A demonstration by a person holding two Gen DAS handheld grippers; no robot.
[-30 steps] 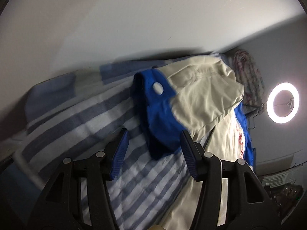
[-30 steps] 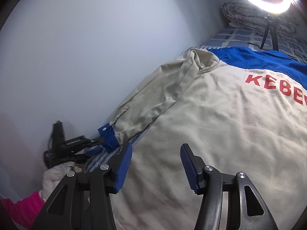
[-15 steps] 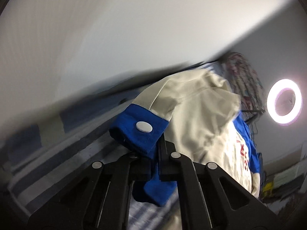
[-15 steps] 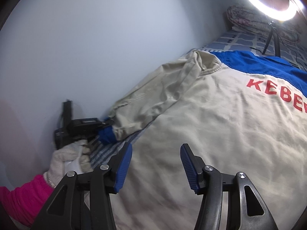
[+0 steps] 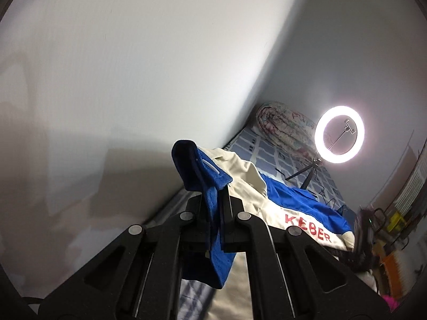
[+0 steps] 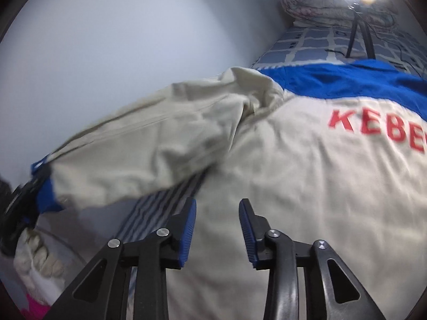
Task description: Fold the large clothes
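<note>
While the left tool [image 5: 214,229] stays pinched tight on the blue cuff [image 5: 202,170], the cream jacket [image 6: 293,186] lies back-up on the striped bed [image 6: 160,202], its sleeve [image 6: 149,154] lifted along the wall at left. The right tool [image 6: 217,229] hovers over the near body panel, jaws closing with nothing between them. Best practice: carry the cuff across the back, keeping the sleeve taut, while the right tool pins the body.

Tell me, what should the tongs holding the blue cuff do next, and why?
Probably carry the blue cuff across onto the jacket's cream back. The left tongs pinch it, the sleeve hangs lifted, and folding starts with sleeves.
</note>
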